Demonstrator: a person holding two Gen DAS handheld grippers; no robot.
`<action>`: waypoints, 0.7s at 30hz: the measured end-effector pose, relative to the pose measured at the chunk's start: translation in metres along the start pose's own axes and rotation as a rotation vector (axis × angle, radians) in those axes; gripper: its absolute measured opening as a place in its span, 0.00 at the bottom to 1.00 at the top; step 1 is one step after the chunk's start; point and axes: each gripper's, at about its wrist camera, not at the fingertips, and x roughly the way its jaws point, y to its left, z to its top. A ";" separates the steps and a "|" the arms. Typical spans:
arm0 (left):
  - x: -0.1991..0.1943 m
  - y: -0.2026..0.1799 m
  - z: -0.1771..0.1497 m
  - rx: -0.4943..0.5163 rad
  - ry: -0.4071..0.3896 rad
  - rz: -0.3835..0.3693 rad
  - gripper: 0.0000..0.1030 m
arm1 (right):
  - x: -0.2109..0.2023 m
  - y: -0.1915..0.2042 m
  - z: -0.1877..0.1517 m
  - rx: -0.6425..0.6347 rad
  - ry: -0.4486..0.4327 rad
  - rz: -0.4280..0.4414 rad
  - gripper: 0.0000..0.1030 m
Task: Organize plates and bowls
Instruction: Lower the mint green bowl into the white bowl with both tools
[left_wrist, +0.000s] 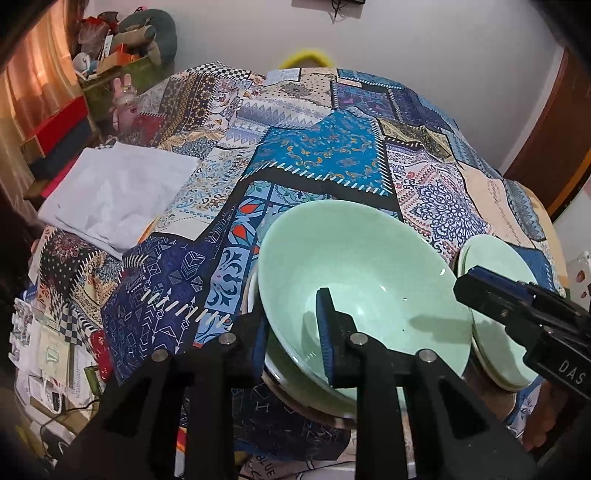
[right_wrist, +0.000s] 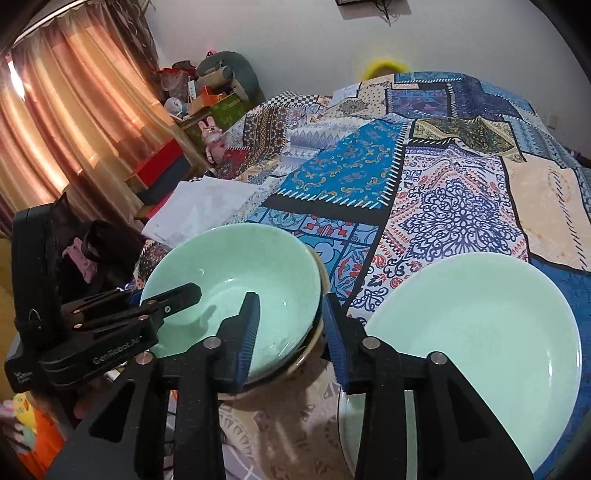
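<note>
Your left gripper (left_wrist: 293, 332) straddles the green bowl (left_wrist: 362, 280) rim, jaws slightly spread; whether the hidden outer pad touches is unclear. Your right gripper (right_wrist: 293, 332) straddles its opposite rim, jaws parted, with the plate (right_wrist: 480, 332) just right, partly cut off.

A pale green bowl (right_wrist: 236, 280) is being seen nested upright in other bowls; pale green plates (right_wrist: 476, 332) are lying stacked just beside it.
</note>
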 end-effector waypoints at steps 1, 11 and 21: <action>-0.001 0.000 0.000 -0.001 0.003 -0.003 0.28 | 0.000 -0.001 0.000 0.002 -0.001 0.001 0.35; -0.018 0.012 -0.006 -0.055 -0.028 -0.094 0.47 | 0.004 -0.005 -0.003 0.014 0.017 0.004 0.36; -0.018 0.030 -0.016 -0.095 -0.045 -0.040 0.58 | 0.019 -0.007 -0.004 0.031 0.051 0.012 0.37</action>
